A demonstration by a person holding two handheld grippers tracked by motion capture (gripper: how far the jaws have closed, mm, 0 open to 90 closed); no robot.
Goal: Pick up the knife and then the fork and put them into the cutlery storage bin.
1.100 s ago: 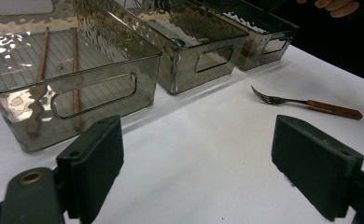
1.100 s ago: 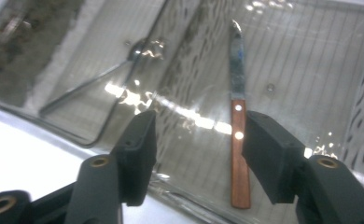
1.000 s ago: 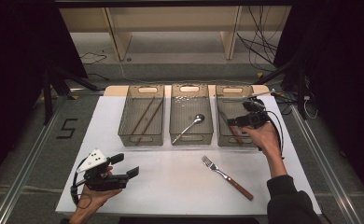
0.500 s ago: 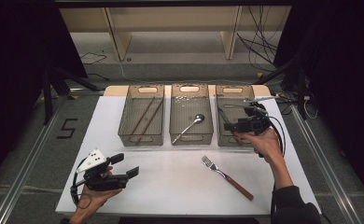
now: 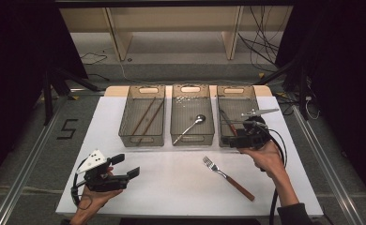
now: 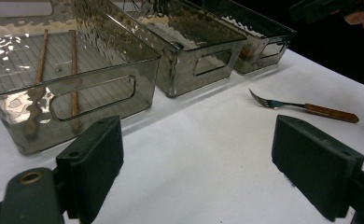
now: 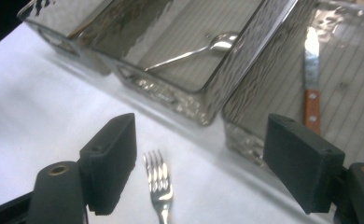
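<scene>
fork [image 5: 226, 176] lies on the white table [image 5: 171, 183], at seven o'clock of the right gripper [image 5: 235, 142], whose spread jaws have just been opening, empty, by the right bin [image 5: 237, 115] holding a knife [image 7: 311, 88]. left gripper [image 5: 127, 166], at the table's eight o'clock, gapes empty.

Overhead light falls on the white table [image 5: 181, 187], leaving the room around it dark. Glare ripples on the smoked bins [image 6: 124, 60], which cast soft shadows along their near edges. The right gripper view is blurred; the high view is grainy.
</scene>
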